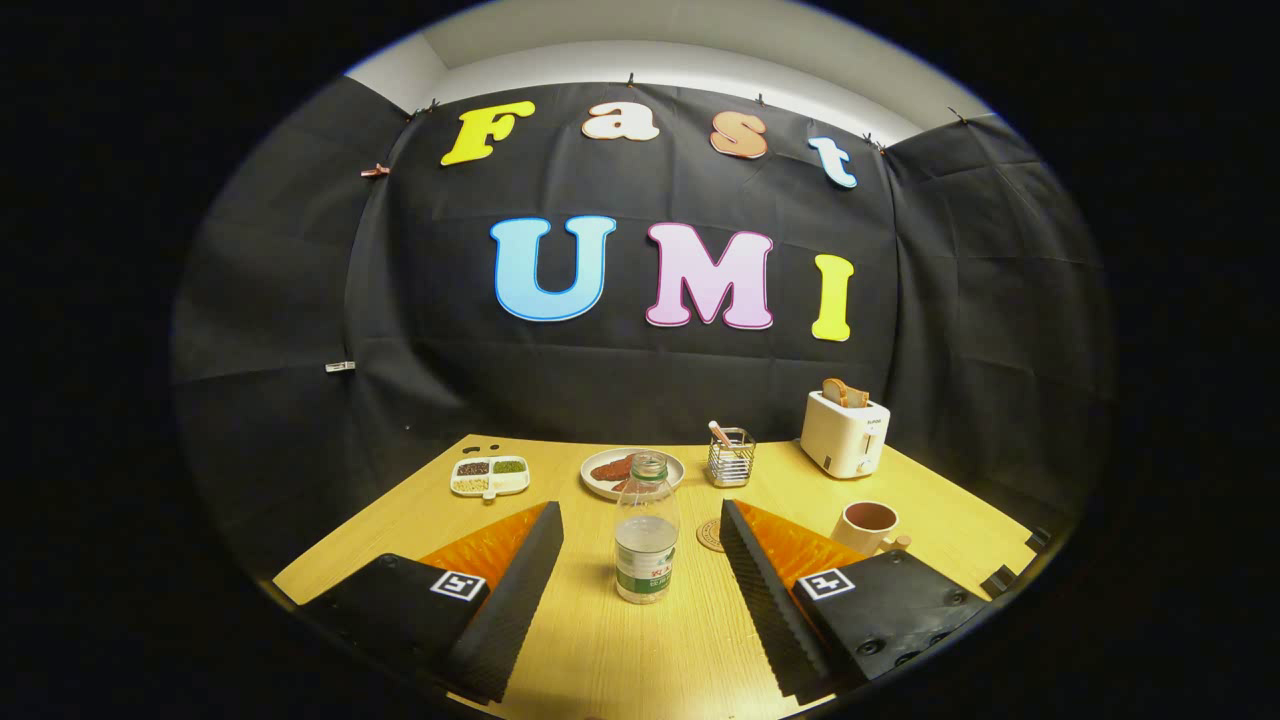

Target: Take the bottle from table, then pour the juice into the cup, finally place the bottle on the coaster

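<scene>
Bottle point(646, 530) stands upright on the wooden table point(640, 650), between my two fingers and a little ahead of their tips, not touched by either one. My gripper point(640, 525) is spread wide, holding nothing; I judge I keep it so wide in order to pass on both sides of the bottle before I close.

The bottle is clear, without a cap, and the liquid fills only the lower part, so I think it is light and can tip if one finger pushes it first.

The coaster point(711, 535) lies flat just beside the bottle, toward the right finger, partly hidden by that finger. The cup point(868, 526) stands further to the right, beyond the right finger, with the open mouth up, near enough for pouring.

Behind the bottle there are a plate with food point(632, 473), a wire holder point(731, 457), a toaster point(845, 432) and a divided dish point(489, 477). They are well apart from my path.

The first step, the taking, is not yet done.
</scene>
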### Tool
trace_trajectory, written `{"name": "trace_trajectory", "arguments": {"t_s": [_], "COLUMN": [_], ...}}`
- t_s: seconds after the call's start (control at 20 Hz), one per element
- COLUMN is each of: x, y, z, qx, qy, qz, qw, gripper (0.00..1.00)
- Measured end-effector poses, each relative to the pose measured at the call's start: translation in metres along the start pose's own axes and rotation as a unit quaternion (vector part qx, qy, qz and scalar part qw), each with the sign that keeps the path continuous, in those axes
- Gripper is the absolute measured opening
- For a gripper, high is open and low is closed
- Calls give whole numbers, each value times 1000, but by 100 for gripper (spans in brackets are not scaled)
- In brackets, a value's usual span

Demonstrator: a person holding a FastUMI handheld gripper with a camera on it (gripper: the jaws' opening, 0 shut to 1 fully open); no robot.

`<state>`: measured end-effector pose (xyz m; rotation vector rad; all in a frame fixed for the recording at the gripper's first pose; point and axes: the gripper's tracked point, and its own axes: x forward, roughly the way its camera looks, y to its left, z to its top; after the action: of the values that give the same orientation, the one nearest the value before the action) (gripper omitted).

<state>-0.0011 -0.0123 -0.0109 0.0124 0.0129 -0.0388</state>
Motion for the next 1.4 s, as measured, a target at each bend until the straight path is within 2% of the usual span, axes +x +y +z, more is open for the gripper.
{"name": "trace_trajectory", "arguments": {"t_s": [0.8, 1.1, 1.4], "x": [11, 29, 67], "y": [6, 8, 5], "z": [-47, -70, -91], "qx": [25, 24, 17], "qy": [36, 42, 45], "qz": [-11, -9, -13], "qw": [999, 999, 999], "gripper": [97, 97, 97]}}
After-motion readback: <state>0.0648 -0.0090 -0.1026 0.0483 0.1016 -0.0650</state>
